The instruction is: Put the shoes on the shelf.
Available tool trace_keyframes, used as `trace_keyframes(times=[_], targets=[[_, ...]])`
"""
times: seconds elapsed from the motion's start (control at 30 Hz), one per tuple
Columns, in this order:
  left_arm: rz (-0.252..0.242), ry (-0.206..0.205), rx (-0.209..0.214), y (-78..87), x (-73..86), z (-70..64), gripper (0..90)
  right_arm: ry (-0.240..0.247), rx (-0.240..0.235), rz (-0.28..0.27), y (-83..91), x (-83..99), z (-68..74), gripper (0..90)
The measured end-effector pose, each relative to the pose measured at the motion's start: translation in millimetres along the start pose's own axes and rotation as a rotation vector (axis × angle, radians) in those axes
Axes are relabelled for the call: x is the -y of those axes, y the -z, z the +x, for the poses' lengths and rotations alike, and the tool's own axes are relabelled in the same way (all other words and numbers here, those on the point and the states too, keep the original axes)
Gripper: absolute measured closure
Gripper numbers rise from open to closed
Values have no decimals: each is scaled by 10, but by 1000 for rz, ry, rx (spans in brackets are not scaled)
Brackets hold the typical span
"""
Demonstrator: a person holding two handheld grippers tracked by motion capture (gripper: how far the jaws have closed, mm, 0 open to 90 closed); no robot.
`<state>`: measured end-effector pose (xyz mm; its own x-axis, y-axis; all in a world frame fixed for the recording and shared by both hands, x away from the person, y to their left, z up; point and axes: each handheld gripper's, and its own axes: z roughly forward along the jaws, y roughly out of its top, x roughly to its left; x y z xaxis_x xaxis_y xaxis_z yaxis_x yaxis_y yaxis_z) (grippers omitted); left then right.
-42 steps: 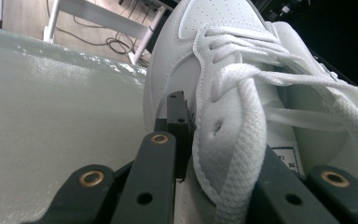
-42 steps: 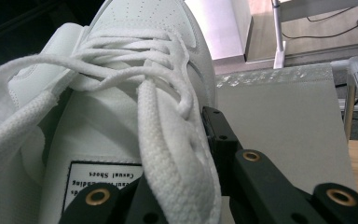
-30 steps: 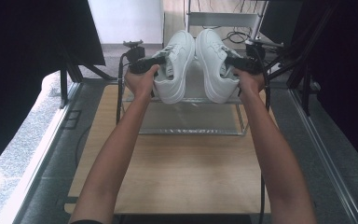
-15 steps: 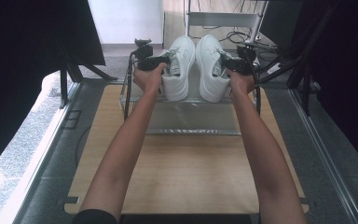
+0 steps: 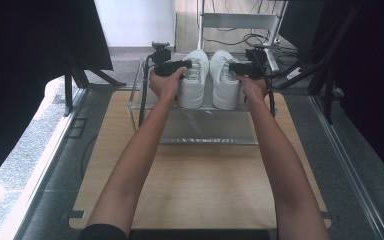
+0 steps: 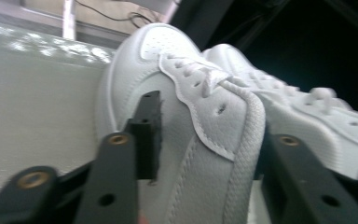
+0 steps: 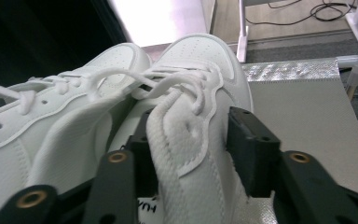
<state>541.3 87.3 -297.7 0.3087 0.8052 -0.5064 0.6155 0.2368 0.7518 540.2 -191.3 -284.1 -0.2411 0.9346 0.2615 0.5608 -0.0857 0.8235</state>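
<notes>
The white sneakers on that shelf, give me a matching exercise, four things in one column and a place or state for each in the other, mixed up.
Things:
1. left sneaker
2. right sneaker
3. metal shelf
4. wooden tabletop

Places or states:
A. bare light wood, nearest the person
B. collar clamped by the right hand-held gripper
C. silvery, under both shoes
D. collar clamped by the left hand-held gripper

Pairs: 1-D, 2-B, 3-C, 4-A
</notes>
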Motion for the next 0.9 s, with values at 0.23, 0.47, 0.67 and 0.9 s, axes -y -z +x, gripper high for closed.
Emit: trace_keyframes(times=[0.23,0.47,0.67,0.9], targets=[[-21,-67,55,222,7,-31,503,64,-3,-75,212,20,-2,445],[-35,-64,122,477,63,2,578,97,-45,-179,567,-7,-9,526],[-43,-96,133,708,121,67,703,132,-69,-165,777,26,-100,649],[-11,-152,133,935,301,201,811,197,-88,-96,831,312,-279,817]])
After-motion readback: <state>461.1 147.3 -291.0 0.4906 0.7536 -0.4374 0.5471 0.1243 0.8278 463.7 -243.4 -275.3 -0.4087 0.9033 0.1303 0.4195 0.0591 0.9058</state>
